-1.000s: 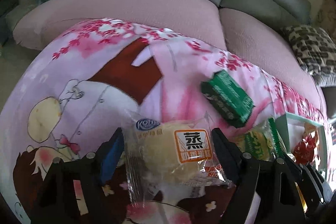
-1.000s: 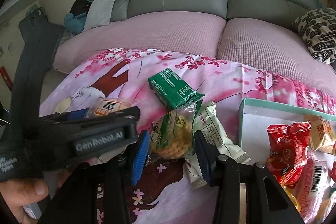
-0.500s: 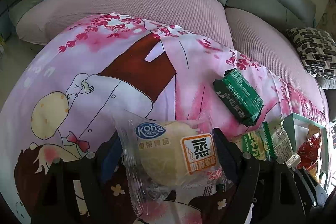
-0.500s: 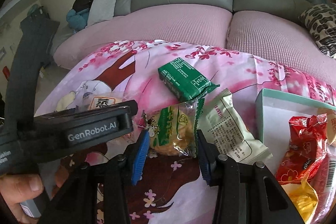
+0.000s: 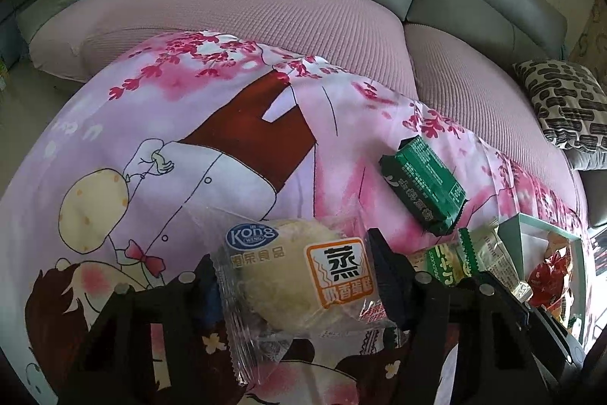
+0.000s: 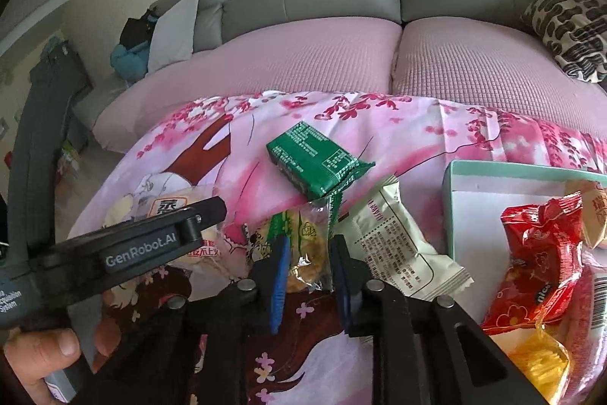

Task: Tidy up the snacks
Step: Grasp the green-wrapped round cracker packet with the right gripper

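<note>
Leftmost, a person's hand (image 6: 36, 359) holds the left gripper (image 5: 294, 276), whose jaws are closing with a clear-wrapped steamed egg cake (image 5: 299, 281) between them; the wrapper fills the gap and touches both fingers. It lies on a pink cartoon-print cloth (image 5: 159, 147) spread over the table, near the cloth's front edge. To its right, the right gripper (image 6: 309, 264) has its fingers (image 6: 280, 276) clamped on a clear packet of round biscuits (image 6: 299, 245) with green print. Just behind that packet, toward the middle of the cloth, lies a dark green foil packet (image 6: 315, 160), touching it at one crimped end. A cream-white wrapped snack (image 6: 398, 245) lies beside the right finger. At the cloth's right edge stands a mint-green box (image 6: 493, 173) holding a red wrapped sweet (image 6: 535, 257), a yellow packet (image 6: 538, 367) and other wrappers.
</note>
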`<act>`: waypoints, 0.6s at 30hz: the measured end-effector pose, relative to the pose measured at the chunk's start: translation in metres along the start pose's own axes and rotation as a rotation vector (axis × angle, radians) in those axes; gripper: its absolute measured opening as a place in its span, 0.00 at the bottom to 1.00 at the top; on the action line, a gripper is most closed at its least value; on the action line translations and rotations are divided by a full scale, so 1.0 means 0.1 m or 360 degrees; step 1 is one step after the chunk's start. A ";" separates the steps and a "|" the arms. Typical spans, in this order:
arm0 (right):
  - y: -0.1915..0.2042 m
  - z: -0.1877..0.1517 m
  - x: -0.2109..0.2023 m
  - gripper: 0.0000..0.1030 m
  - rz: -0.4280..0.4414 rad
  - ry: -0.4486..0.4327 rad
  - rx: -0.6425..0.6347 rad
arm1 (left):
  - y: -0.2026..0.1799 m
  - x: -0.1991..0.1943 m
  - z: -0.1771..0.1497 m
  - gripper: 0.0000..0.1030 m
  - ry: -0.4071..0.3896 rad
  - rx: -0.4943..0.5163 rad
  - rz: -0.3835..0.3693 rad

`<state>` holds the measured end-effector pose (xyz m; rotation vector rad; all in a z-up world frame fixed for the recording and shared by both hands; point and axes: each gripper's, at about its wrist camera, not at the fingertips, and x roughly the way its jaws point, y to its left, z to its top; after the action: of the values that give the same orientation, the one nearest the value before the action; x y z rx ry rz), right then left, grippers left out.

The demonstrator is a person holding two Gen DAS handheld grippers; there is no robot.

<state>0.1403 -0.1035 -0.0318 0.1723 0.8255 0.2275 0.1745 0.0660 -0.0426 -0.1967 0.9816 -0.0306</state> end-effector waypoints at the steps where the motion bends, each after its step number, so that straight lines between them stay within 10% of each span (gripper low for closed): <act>1: 0.00 0.00 -0.01 0.18 0.0001 -0.0005 -0.0001 | 0.01 -0.01 0.00 0.64 -0.0003 -0.0004 0.0003; 18: 0.04 0.00 0.00 0.21 -0.0016 0.0014 -0.0068 | 0.04 -0.04 0.00 0.64 0.0000 -0.0017 0.0058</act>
<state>0.1392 -0.0996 -0.0309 0.1270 0.8292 0.2363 0.1723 0.0708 -0.0399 -0.1884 0.9852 0.0080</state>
